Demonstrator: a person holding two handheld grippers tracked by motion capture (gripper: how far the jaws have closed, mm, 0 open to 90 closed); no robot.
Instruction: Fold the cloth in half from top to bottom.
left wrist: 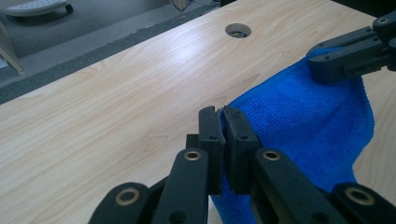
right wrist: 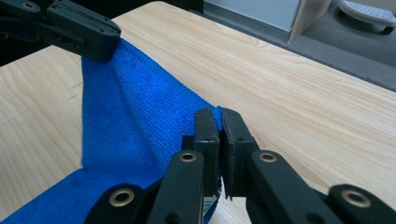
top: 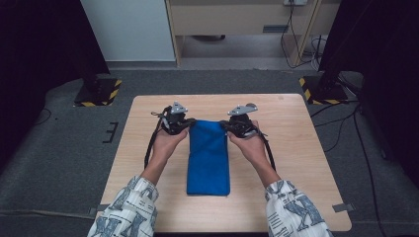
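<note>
A blue cloth lies folded into a long strip down the middle of the wooden table. My left gripper is shut on its far left corner, and my right gripper is shut on its far right corner. In the left gripper view the jaws pinch the blue cloth at its edge, with the other gripper on the far corner. In the right gripper view the cloth is pinched the same way and its far end is lifted slightly off the table.
A round cable hole is cut in the table near its far edge. Black stands with yellow-striped bases flank the table on the grey carpet. A pale cabinet stands behind.
</note>
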